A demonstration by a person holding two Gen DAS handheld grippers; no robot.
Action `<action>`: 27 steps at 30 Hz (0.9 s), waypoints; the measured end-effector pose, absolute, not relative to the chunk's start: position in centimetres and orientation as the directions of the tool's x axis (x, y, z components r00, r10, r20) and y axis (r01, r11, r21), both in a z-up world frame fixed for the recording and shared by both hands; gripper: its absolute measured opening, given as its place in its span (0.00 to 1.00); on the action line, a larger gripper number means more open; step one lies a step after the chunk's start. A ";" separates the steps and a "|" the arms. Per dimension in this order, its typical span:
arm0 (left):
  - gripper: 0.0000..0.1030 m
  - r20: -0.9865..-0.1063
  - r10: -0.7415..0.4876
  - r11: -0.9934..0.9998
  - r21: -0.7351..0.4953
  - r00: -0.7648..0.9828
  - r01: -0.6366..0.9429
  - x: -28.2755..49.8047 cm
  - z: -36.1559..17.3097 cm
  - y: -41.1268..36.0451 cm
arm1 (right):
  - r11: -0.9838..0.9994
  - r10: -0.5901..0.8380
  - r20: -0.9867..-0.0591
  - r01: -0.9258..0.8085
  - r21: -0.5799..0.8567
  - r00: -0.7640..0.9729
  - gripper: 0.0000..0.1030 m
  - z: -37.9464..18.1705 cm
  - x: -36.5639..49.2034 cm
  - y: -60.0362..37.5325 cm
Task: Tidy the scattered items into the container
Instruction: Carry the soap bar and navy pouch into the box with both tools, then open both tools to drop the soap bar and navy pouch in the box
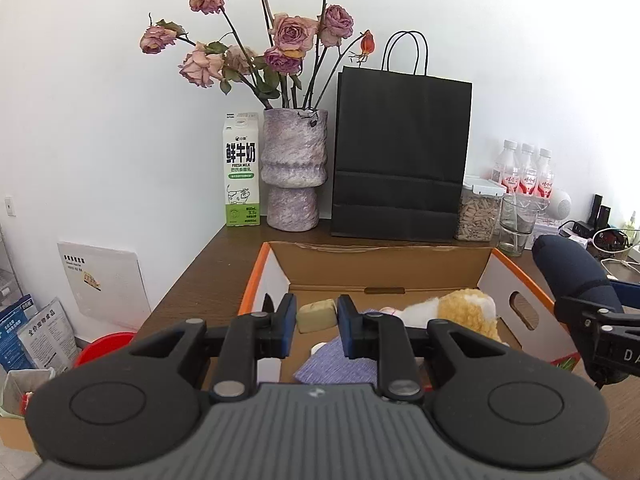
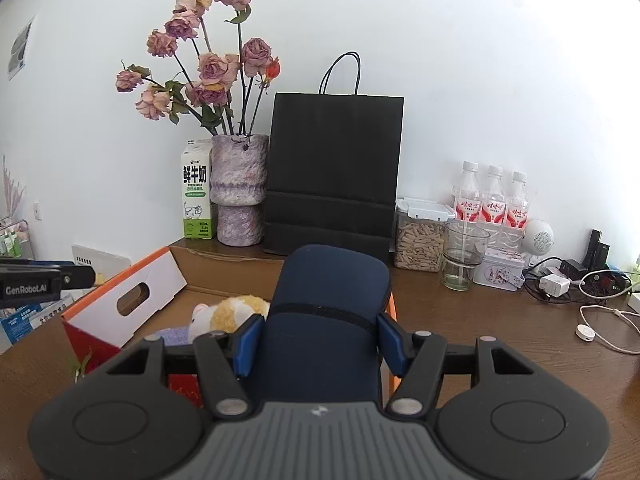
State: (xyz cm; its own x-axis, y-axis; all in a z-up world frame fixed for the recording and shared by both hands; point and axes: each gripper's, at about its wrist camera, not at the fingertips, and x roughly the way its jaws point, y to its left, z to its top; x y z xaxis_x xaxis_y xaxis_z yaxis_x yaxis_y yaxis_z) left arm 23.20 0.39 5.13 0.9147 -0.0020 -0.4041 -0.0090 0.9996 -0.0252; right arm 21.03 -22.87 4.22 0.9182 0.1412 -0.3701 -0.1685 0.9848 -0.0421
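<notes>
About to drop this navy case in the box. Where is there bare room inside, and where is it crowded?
The navy case is clamped in the right gripper. Inside the cardboard box, bare floor shows along the back wall, behind the beige block and plush toy. The front middle is crowded: the purple cloth lies beside the plush.

A: Logging the background from my feed. Back of the table (image 2: 500, 320): milk carton (image 1: 241, 170) touching a purple vase (image 1: 294, 168) of dried roses (image 1: 288, 34), black paper bag (image 1: 400, 152) just beside.

B: Right of the bag?

A: I see a seed jar (image 2: 420, 240), an empty glass (image 2: 462, 256), three bottles (image 2: 493, 196), a small tin (image 2: 500, 274), then chargers and cables (image 2: 600, 320). Red bin (image 1: 102, 344) on the floor, left.
</notes>
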 end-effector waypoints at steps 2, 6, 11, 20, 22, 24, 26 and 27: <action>0.22 -0.414 0.001 1.000 -0.020 0.910 -0.011 24.4 5.1 -0.5 | 0.985 0.141 -0.368 -0.166 -0.038 0.919 0.58 4.2 22.2 -22.7; 0.22 -0.418 0.017 1.000 -0.014 0.908 -0.025 26.9 4.8 -1.6 | 0.987 0.136 -0.371 -0.160 -0.033 0.919 0.58 3.9 24.6 -22.4; 0.22 -0.431 0.048 0.998 -0.022 0.901 -0.063 30.0 3.7 -1.6 | 0.990 0.117 -0.377 -0.139 -0.031 0.919 0.58 3.4 27.5 -22.4; 0.22 -0.500 0.083 0.994 -0.019 0.862 -0.107 32.3 1.1 0.0 | 0.986 0.127 -0.435 -0.161 -0.042 0.891 0.58 0.7 29.2 -22.3; 0.22 -0.497 0.086 0.994 -0.009 0.863 -0.104 32.1 1.0 -0.2 | 0.986 0.126 -0.434 -0.162 -0.046 0.892 0.58 0.5 29.0 -22.1; 0.22 -0.495 0.087 0.995 -0.001 0.865 -0.101 32.1 0.9 -0.3 | 0.986 0.126 -0.430 -0.160 -0.045 0.894 0.58 0.5 28.9 -22.1; 0.22 -0.493 0.089 0.995 0.002 0.866 -0.101 32.0 0.9 -0.3 | 0.987 0.123 -0.429 -0.157 -0.044 0.895 0.58 0.5 28.8 -22.2; 0.22 -0.492 0.089 0.995 0.003 0.866 -0.101 31.9 0.9 -0.3 | 0.987 0.122 -0.431 -0.156 -0.044 0.894 0.59 0.5 28.9 -22.2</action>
